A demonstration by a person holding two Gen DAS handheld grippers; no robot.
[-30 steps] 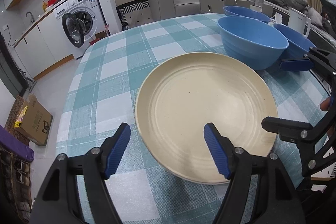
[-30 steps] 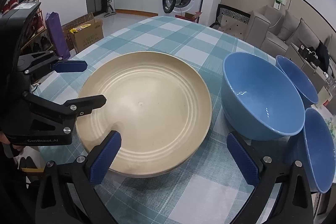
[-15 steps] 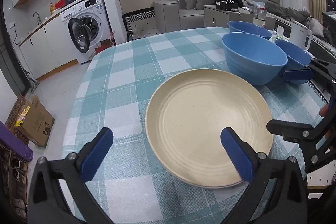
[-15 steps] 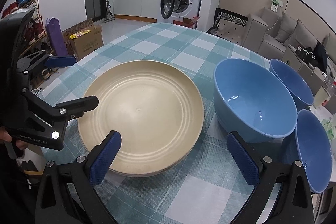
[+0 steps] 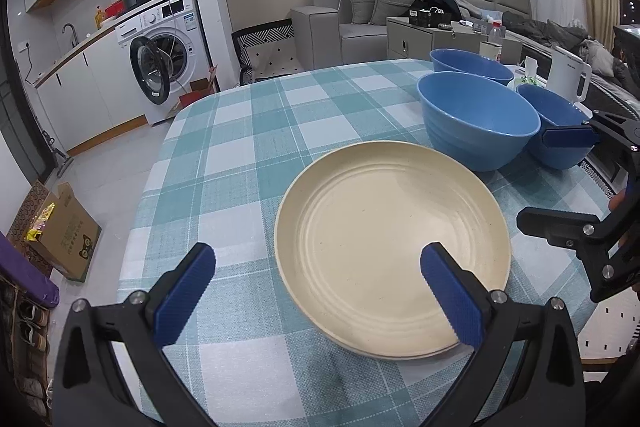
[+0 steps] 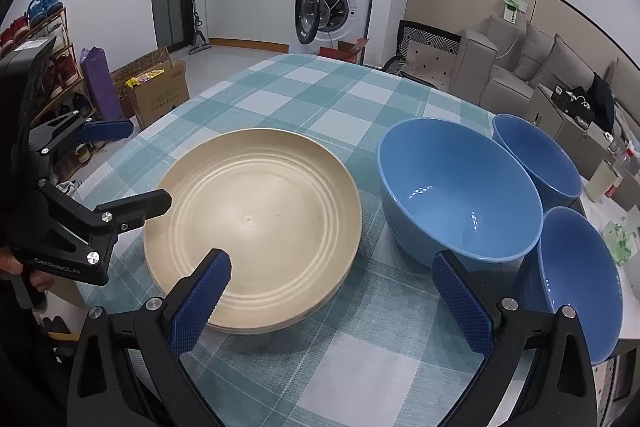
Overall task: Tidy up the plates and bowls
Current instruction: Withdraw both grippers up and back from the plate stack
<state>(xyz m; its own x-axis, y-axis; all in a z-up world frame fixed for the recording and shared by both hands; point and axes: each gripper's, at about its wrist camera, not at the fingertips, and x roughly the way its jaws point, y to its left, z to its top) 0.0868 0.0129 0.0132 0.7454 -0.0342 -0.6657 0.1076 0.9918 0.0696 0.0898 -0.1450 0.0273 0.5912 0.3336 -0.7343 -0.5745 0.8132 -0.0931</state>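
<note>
A stack of cream plates (image 5: 392,243) (image 6: 256,223) lies on the checked tablecloth. A large blue bowl (image 5: 476,123) (image 6: 456,195) stands right of it. Two smaller blue bowls stand beyond, one far (image 5: 470,66) (image 6: 536,157) and one near the table's right edge (image 5: 556,125) (image 6: 580,279). My left gripper (image 5: 318,297) is open and empty, above the stack's near left rim. My right gripper (image 6: 336,301) is open and empty, above the cloth between stack and large bowl. Each gripper shows in the other's view, the right (image 5: 560,183) and the left (image 6: 132,163).
The table (image 5: 240,131) has rounded edges; floor lies beyond its left side. A white kettle (image 5: 566,77) and a bottle (image 5: 496,37) stand past the bowls. A cardboard box (image 6: 158,93), a washing machine (image 6: 332,7) and a sofa (image 5: 360,15) stand around the room.
Both grippers have pulled back and up from the table, so plates and bowls look smaller. The left gripper's jaws opened wider. Plates and bowls have not moved.
</note>
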